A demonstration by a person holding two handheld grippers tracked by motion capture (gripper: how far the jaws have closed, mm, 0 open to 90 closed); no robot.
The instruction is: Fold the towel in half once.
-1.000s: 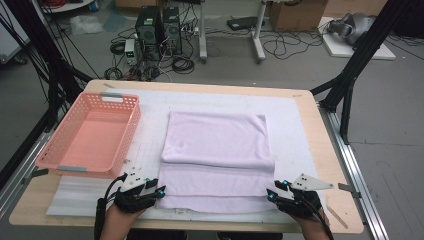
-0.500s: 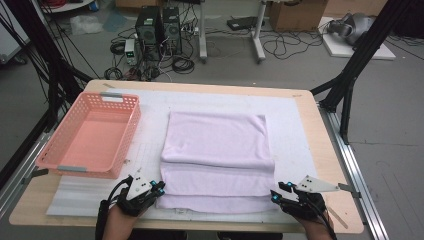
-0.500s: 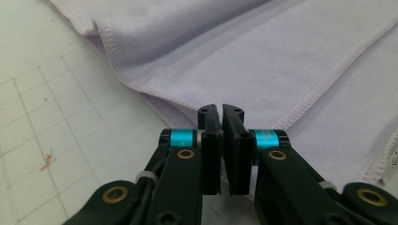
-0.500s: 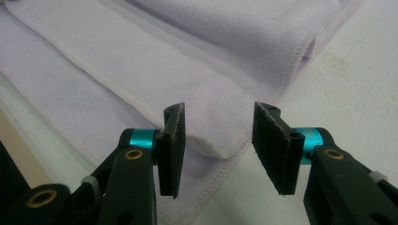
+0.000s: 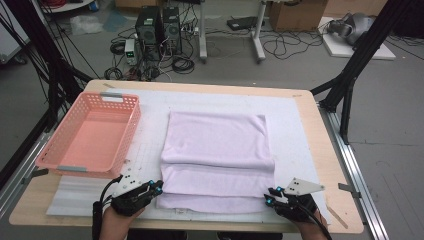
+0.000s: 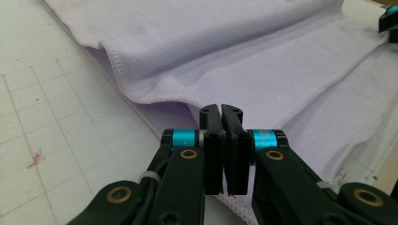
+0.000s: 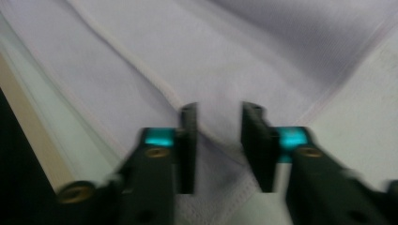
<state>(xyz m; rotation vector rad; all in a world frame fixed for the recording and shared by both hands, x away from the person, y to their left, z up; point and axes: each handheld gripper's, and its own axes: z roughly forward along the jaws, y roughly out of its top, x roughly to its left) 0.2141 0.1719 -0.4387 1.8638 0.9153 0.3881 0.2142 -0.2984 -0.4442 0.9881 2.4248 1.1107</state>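
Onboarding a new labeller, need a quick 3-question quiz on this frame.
1. In the high view, where does the pink basket stand relative to the towel? A: to its left. B: on top of it. C: to its right.
2. True or false: the jaws of the left claw stand wide open.
3. Does the towel lie in a single flat layer or folded?

Key
1. A. Both rest on the table, apart from each other.
2. False. The jaws are shut at the towel's near left corner.
3. Folded. Stepped layers show along its near edge.
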